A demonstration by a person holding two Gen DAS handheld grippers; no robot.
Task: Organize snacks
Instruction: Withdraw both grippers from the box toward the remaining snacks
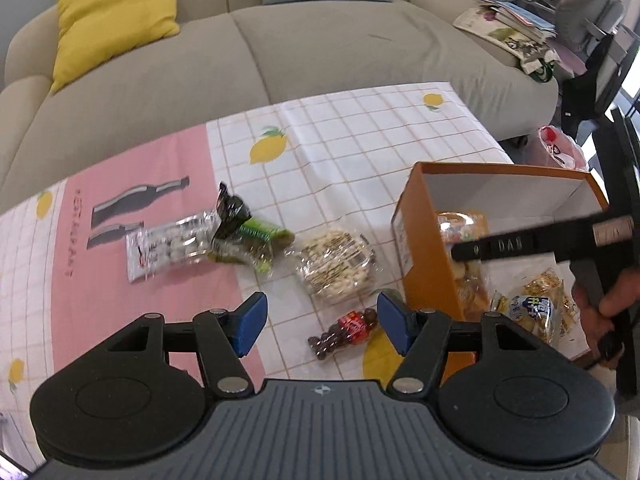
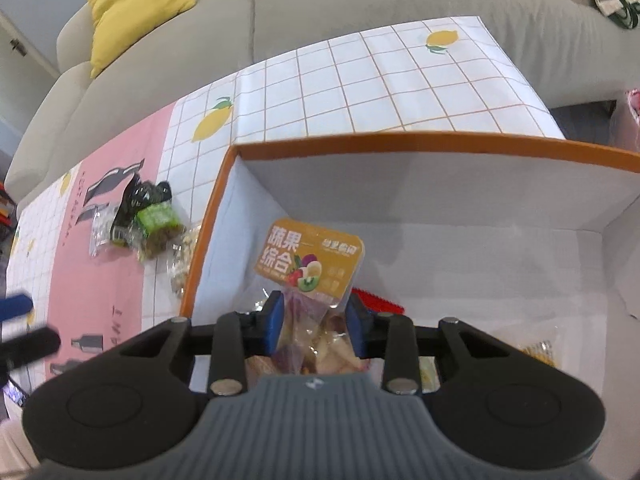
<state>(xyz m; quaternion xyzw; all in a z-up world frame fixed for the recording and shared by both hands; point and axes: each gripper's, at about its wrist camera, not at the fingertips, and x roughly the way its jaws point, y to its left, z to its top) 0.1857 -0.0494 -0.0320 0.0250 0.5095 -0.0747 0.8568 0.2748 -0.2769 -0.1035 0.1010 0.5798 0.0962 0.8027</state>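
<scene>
The right gripper (image 2: pixel 315 326) is pinching a dried fruit bag (image 2: pixel 311 266) between its blue pads (image 2: pixel 275 322), holding it inside the orange box (image 2: pixel 404 143), above the white floor of the box. The bag's yellow label is standing upright over the jaws. A red packet (image 2: pixel 380 302) is lying on the box floor just behind the right pad, and a yellow-wrapped snack (image 2: pixel 538 350) is showing to the right of the gripper.

The left gripper (image 1: pixel 320 322) is hovering with its jaws spread wide and gripping nothing, over a small bag of dark round candies (image 1: pixel 344 330) lying on the lemon-print tablecloth (image 1: pixel 340 140). Just beyond it a clear pack of nuts (image 1: pixel 334 266) is lying beside the box's left wall. Farther left a green snack bag (image 1: pixel 250 236) is overlapping a clear white packet (image 1: pixel 168 248). A grey sofa (image 1: pixel 280 40) is standing behind the table
</scene>
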